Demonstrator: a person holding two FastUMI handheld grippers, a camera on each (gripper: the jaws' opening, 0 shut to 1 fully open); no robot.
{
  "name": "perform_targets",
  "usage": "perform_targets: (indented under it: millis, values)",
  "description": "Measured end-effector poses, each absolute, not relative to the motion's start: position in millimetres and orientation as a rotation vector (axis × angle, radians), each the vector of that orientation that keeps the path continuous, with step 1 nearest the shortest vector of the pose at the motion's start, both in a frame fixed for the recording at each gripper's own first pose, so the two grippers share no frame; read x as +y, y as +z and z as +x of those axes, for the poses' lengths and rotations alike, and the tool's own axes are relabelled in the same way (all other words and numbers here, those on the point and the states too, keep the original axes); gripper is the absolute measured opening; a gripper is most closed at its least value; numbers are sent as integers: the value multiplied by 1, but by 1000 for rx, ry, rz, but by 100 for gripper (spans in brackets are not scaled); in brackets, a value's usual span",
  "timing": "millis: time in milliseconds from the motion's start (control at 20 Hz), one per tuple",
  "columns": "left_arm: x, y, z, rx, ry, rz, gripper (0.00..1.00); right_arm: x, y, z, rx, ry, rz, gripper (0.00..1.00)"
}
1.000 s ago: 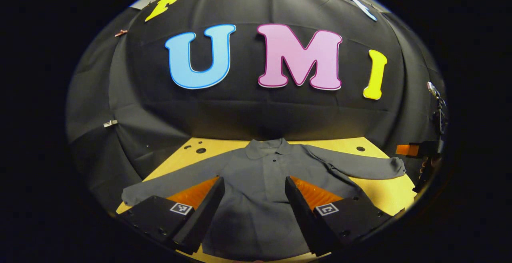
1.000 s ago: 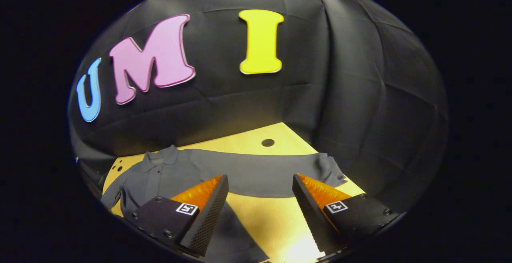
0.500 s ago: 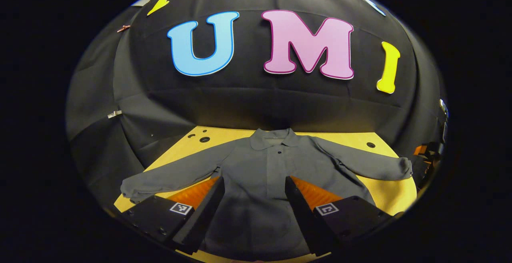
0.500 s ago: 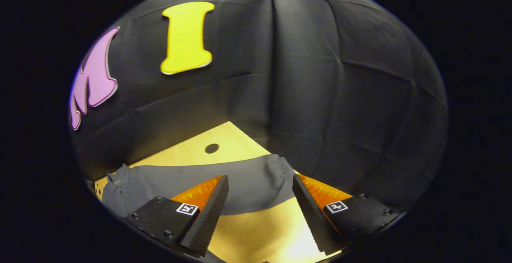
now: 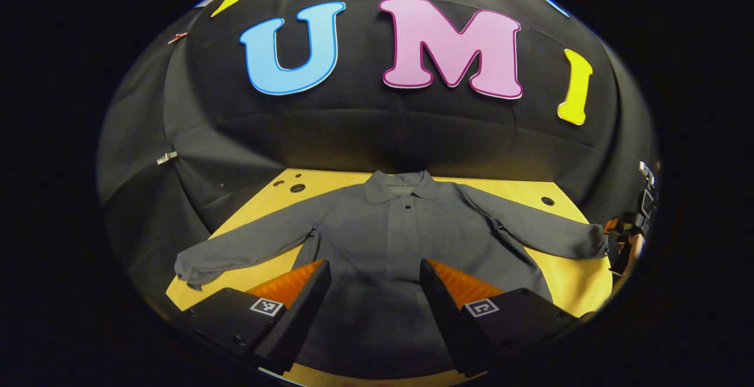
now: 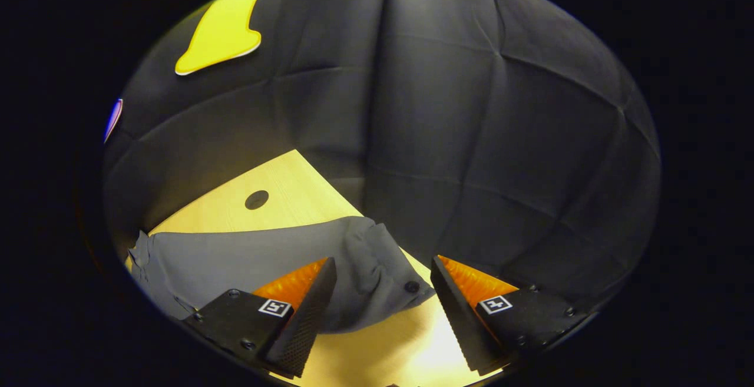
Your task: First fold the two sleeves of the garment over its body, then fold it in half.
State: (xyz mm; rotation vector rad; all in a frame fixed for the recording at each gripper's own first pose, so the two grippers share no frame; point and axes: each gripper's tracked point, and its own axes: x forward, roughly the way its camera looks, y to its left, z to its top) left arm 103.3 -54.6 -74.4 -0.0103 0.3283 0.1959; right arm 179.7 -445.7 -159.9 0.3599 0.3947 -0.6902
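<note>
A dark grey long-sleeved shirt [image 5: 400, 240] lies flat on the yellow wooden table [image 5: 565, 284], collar at the back and both sleeves spread out sideways. My left gripper [image 5: 374, 304] hovers open above the shirt's lower body, nothing between its fingers. In the right gripper view, the cuff of one sleeve [image 6: 377, 263], with a dark button, lies right in front of my right gripper [image 6: 383, 310], which is open and above the table [image 6: 294, 192]. The other gripper [image 5: 627, 228] and the hand that holds it show at the far right edge of the left gripper view, by that sleeve's end.
Black cloth walls close in the table at the back and both sides. Round holes [image 5: 297, 188] mark the table's back left corner, and another hole [image 6: 257, 199] lies behind the sleeve. A small metal clip [image 5: 166, 157] hangs on the left wall.
My right gripper has swung right and moved closer to the sleeve cuff, which now sits between its fingertips' lines. My left gripper has tilted down a little over the shirt's body.
</note>
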Motion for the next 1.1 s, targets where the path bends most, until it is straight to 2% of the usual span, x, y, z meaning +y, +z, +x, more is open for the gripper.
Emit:
perform_targets:
  millis: [200, 500, 750, 850, 900, 1000, 1100]
  values:
    - [-63, -83, 105, 352, 184, 8, 96, -465, -172, 188, 402, -695, 444, 99]
    - [-72, -96, 112, 396, 178, 22, 96, -462, -183, 185, 505, -692, 399, 99]
    - [-73, -106, 116, 423, 174, 41, 96, -460, -188, 186, 502, -691, 354, 99]
    - [-76, -110, 118, 428, 162, 38, 96, -460, -185, 182, 508, -683, 361, 75]
    - [-78, -111, 119, 429, 155, 37, 96, -457, -184, 181, 509, -678, 375, 78]
    - [-80, -113, 118, 431, 147, 39, 96, -452, -184, 186, 513, -660, 393, 33]
    - [-77, -113, 116, 432, 152, 32, 96, -446, -187, 191, 525, -635, 422, 12]
